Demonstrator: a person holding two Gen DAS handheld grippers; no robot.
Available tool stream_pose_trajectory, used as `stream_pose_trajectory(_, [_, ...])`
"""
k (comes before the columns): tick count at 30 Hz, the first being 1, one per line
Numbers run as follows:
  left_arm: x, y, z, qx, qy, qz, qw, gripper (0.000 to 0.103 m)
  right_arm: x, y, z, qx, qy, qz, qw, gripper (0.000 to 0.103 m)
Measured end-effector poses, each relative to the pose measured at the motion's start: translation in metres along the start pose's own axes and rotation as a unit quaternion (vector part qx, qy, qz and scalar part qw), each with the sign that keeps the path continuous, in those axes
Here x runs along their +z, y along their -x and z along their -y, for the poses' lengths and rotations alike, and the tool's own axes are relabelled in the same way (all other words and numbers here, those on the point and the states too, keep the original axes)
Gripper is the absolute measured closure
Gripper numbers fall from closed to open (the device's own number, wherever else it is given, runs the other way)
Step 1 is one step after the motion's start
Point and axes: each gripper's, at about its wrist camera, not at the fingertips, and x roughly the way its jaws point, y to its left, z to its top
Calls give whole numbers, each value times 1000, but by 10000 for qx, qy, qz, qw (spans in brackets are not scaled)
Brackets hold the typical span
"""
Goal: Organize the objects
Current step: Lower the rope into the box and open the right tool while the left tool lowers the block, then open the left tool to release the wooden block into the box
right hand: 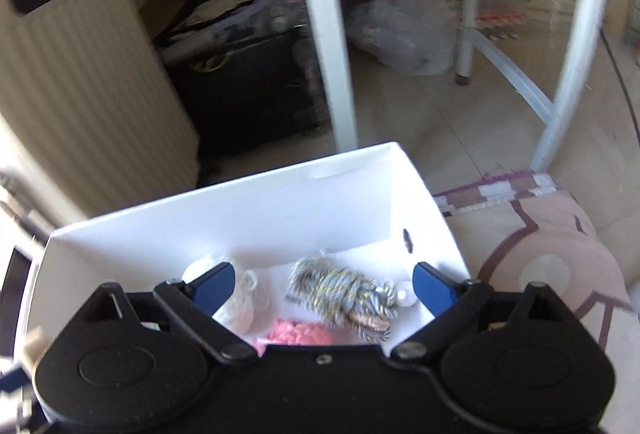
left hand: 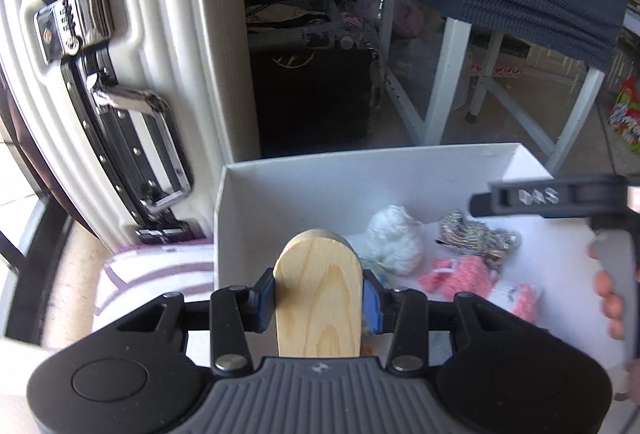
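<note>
While the left gripper (left hand: 319, 294) clamps a wooden block (left hand: 319, 294) above the white box (left hand: 304, 186), the right gripper (right hand: 324, 284) hangs spread and empty over variegated yarn (right hand: 344, 294); a suitcase (left hand: 120, 74) flanks the box's left wall.

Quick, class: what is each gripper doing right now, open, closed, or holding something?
Left gripper: closed on the wooden block, over the white box.
Right gripper: open, holding nothing, above the multicoloured yarn.
</note>
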Motion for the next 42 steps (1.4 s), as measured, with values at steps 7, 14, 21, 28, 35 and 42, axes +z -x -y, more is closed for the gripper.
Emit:
stream_pose_trajectory(7, [24, -24, 13, 610, -829, -113, 9946, 59, -5, 23, -4, 359, 661, 77, 9971, 13])
stream_pose_trajectory(14, [23, -48, 28, 792, -1088, -432, 9900, 59, -10, 33, 0, 639, 829, 14, 9945, 14])
stream_pose_trajectory(21, [14, -59, 29, 1041, -1023, -645, 9872, 59, -14, 36, 9, 717, 845, -40, 9938, 15])
stream_pose_trajectory(28, [13, -54, 18, 1054, -777, -582, 9897, 41, -14, 35, 14, 734, 756, -75, 9944, 15])
stream_pose_trajectory(35, [13, -42, 23, 1031, -779, -550, 9901, 40, -15, 39, 18, 673, 727, -107, 9950, 15])
stream_pose_trajectory(42, [15, -27, 21, 892, -588, -551, 9927, 40, -14, 53, 17, 674, 727, -41, 9951, 14])
